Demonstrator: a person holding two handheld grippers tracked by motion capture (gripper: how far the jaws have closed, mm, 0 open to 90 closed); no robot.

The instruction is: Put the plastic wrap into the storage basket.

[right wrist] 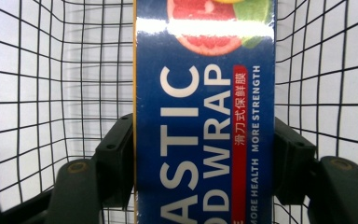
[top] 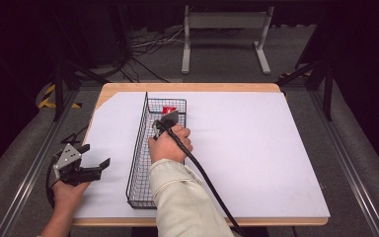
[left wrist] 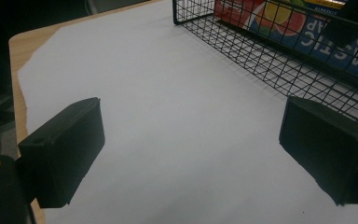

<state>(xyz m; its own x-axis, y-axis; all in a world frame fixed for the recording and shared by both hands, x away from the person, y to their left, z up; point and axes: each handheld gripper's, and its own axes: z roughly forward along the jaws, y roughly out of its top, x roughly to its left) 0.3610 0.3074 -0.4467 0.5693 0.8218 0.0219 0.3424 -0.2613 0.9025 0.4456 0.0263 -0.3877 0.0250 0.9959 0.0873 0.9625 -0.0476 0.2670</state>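
**Plastic-wrap box straddled by the right gripper inside the wire basket**

The plastic wrap box [right wrist: 205,116] lies in the black wire basket [top: 137,148], toward its far end, at about 12 o'clock from the person's right hand [top: 170,144]. The box's long axis runs along the basket's length, straight away from the hand, so the right gripper [right wrist: 204,158] meets it end-on, in line with that axis. In the right gripper view a jaw stands on each long side of the box, hard against the edges; the jaws are spread to the box's width, but whether the pads press or merely flank it I cannot tell. I judge that any lift or release turns on that contact.

The right forearm reaches from 6 o'clock over the basket's near end, wrist low inside the mesh walls, cable trailing back toward 5 o'clock.

The left gripper [top: 91,165] rests at 9 o'clock of the basket, over the white sheet [top: 256,148], jaws apart and empty, pointing toward the basket's side wall. The right hand is plainly the nearer one.
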